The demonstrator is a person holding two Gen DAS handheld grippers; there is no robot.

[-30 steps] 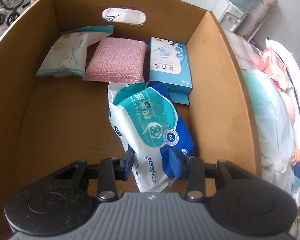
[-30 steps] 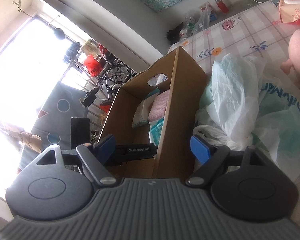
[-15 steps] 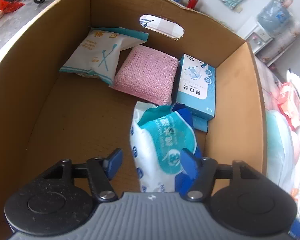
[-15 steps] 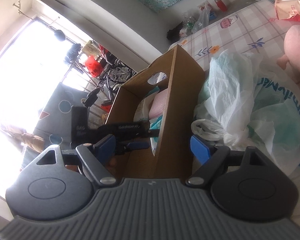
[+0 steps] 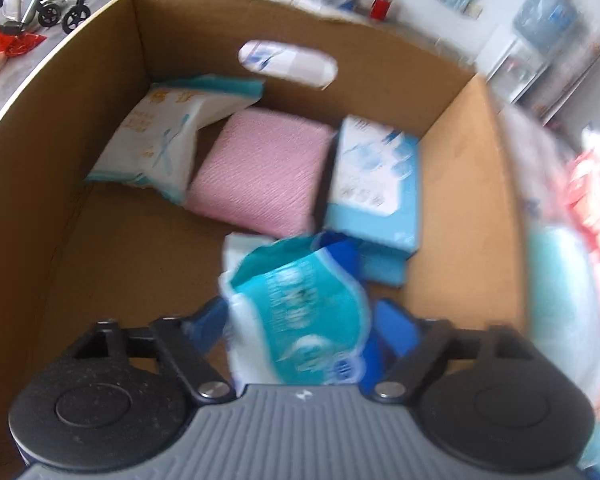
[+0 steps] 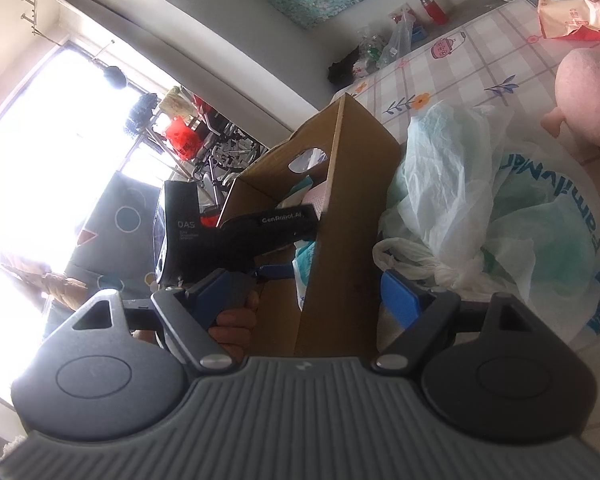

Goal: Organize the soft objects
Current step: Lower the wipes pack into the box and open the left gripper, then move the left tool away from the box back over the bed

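- Blurring hides the print on the wipes pack (image 5: 300, 320), which lies in the box (image 5: 460, 184).
- Left tongs (image 5: 304, 320) point steeply down, spread, pack between the pads, untouched.
- Right tongs (image 6: 304, 292) spread, straddling the box wall.

surface: checked tablecloth (image 6: 480, 64) | on it: cardboard box (image 6: 352, 184), plastic bags (image 6: 500, 200) (crumpled), pink wipes pack (image 6: 572, 4)
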